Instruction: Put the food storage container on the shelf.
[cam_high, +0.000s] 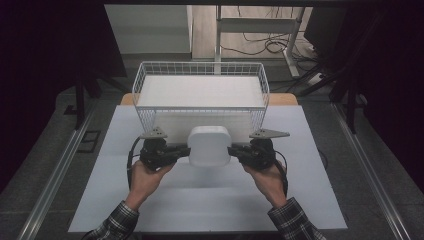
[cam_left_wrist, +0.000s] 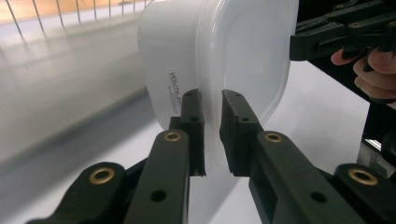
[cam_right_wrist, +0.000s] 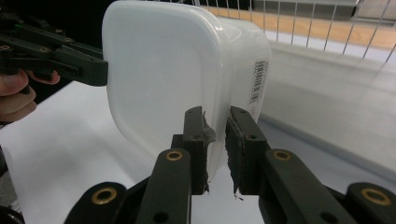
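Observation:
A white plastic container with a lid (cam_high: 209, 145) hangs above the white table sheet, just in front of the wire basket (cam_high: 145, 80). My left gripper (cam_high: 186, 150) is shut on the lid's rim at its left side. My right gripper (cam_high: 232, 150) is shut on the rim at the opposite side. In the left gripper view the jaws pinch the rim of the container (cam_left_wrist: 219, 56) edge-on, and the right gripper (cam_left_wrist: 296, 46) holds the far side. In the right gripper view the container (cam_right_wrist: 159, 70) shows a barcode label, with the left gripper (cam_right_wrist: 103, 72) on its far edge.
The white wire basket has a pale flat floor and stands on the table directly behind the container. The white sheet (cam_high: 210, 200) covers the table up to its front edge. A wooden tabletop edge (cam_high: 285, 98) shows behind the basket. Chair legs and cables lie beyond.

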